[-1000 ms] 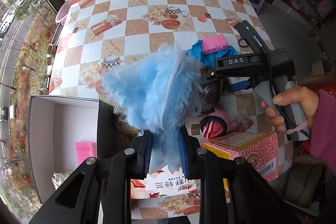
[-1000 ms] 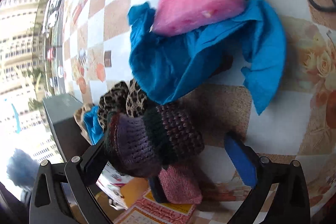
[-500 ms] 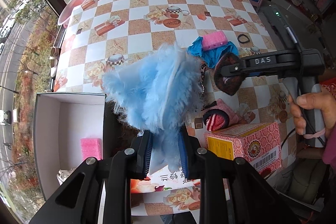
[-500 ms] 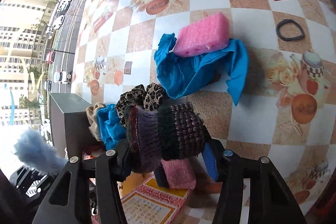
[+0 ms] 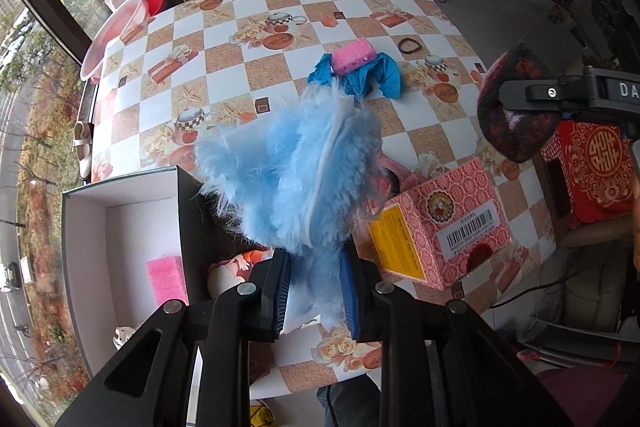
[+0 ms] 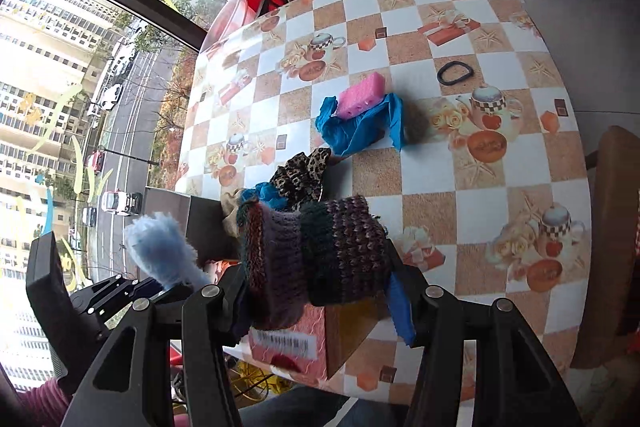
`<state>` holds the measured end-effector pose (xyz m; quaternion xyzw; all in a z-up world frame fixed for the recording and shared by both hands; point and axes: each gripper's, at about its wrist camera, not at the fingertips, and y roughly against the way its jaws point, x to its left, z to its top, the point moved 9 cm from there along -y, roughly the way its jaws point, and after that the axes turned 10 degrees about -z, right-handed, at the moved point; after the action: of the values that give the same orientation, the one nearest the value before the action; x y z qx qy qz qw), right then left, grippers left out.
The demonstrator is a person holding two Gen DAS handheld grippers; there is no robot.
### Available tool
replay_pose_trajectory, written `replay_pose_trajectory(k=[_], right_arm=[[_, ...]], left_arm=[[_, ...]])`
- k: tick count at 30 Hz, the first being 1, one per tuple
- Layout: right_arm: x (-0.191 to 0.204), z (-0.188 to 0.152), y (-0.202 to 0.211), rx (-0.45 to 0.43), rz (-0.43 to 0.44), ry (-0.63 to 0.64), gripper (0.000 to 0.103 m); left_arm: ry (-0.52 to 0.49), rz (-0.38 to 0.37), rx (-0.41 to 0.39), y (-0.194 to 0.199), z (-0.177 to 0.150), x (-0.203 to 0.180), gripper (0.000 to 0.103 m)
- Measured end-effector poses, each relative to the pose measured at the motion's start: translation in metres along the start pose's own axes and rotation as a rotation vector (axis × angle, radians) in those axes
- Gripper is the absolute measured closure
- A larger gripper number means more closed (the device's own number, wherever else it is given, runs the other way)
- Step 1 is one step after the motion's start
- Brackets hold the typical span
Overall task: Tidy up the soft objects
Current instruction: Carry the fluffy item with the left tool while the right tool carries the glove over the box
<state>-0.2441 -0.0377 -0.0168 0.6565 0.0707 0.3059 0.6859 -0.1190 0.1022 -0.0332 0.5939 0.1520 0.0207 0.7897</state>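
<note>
Both loaded mid-carry: left gripper (image 5: 314, 291) jaws pinch the fluffy blue piece (image 5: 296, 179), right gripper (image 6: 320, 303) jaws clamp the knit hat (image 6: 316, 259); next, probably drop into the open box (image 5: 120, 227) left of the left jaws.

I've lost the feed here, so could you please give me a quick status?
Left tongs shut on blue fluffy cloth. Right tongs shut on knitted hat. Both aloft.

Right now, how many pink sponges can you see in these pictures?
2. One pink sponge lies on the blue cloth on the table; the other sponge is inside the open box. More may be hidden.
</note>
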Motion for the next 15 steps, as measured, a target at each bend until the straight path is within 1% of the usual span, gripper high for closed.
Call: replay_pose_trajectory(k=[4, 7, 12, 15], right_arm=[[0.019, -0.029, 0.020, -0.017, -0.027, 0.026, 0.047], [0.033, -0.051, 0.025, -0.012, -0.035, 0.037, 0.047], [0.057, -0.082, 0.017, 0.023, -0.024, 0.042, 0.047], [0.072, -0.093, 0.010, 0.040, -0.023, 0.061, 0.047]], left_arm=[[-0.031, -0.025, 0.007, 0.004, -0.015, -0.005, 0.078], [-0.044, -0.045, 0.007, 0.008, -0.026, -0.007, 0.078], [-0.078, -0.044, -0.023, 0.018, -0.035, -0.007, 0.078], [-0.068, -0.053, -0.043, 0.025, -0.038, -0.001, 0.078]])
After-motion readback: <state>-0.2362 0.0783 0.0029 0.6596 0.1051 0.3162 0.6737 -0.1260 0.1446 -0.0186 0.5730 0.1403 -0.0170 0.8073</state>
